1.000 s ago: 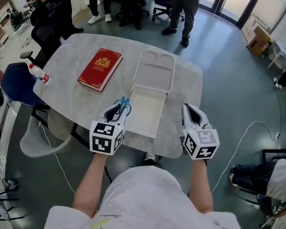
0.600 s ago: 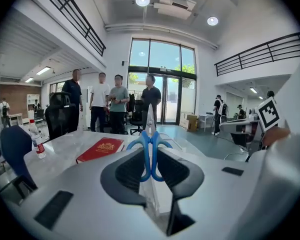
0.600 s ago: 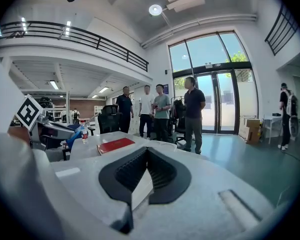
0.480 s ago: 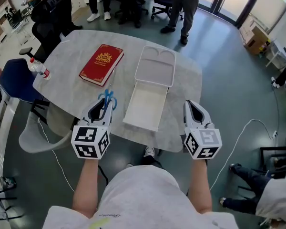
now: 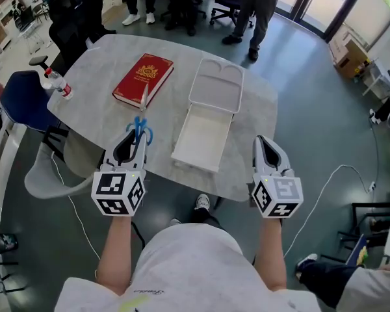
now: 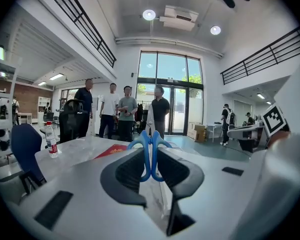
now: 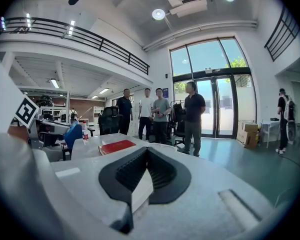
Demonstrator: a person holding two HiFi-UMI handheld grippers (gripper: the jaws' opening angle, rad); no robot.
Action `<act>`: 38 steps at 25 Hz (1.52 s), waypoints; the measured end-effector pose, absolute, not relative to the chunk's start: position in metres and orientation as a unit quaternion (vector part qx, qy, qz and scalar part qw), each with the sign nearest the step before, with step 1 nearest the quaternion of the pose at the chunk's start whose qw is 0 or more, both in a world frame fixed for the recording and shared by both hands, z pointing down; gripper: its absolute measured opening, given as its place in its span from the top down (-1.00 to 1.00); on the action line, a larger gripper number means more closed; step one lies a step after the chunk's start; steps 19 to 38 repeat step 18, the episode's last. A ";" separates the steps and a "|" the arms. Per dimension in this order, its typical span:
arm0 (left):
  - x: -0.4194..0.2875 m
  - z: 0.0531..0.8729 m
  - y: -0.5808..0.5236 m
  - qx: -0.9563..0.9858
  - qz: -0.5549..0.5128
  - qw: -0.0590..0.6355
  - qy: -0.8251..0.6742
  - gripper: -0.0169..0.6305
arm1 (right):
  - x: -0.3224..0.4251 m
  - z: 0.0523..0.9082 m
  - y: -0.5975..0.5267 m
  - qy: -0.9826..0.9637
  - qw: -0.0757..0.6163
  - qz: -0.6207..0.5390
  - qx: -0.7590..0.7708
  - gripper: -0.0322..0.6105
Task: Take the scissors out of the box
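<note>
Blue-handled scissors [image 5: 140, 125] are clamped by their handles in my left gripper [image 5: 132, 143], above the table's near left part, left of the box. Their blades point away from me toward the red book [image 5: 143, 78]. In the left gripper view the blue loops [image 6: 143, 142] sit pinched between the dark pads of the left gripper [image 6: 150, 153]. The white box [image 5: 200, 140] lies open with its lid [image 5: 215, 86] folded back; I see nothing in it. My right gripper [image 5: 266, 149] hovers off the table's near right edge, its jaws together with nothing between them [image 7: 146, 151].
The grey table [image 5: 91, 112] also carries a water bottle [image 5: 57, 84] at its left edge. A blue chair [image 5: 21, 104] stands to the left. Several people [image 5: 250, 5] and office chairs stand beyond the far side. A cable [image 5: 338, 181] lies on the floor at right.
My left gripper has carried the scissors from the box's left wall out to the left and upward. The right gripper has shifted slightly.
</note>
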State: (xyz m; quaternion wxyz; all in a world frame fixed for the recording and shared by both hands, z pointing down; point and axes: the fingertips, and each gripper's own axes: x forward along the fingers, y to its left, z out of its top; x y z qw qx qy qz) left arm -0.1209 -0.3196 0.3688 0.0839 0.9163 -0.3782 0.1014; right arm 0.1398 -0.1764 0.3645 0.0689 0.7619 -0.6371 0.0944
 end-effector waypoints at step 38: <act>-0.120 0.371 -0.307 0.921 0.095 0.092 -0.367 0.71 | 0.127 0.364 -0.169 -0.638 0.073 0.090 0.761 0.89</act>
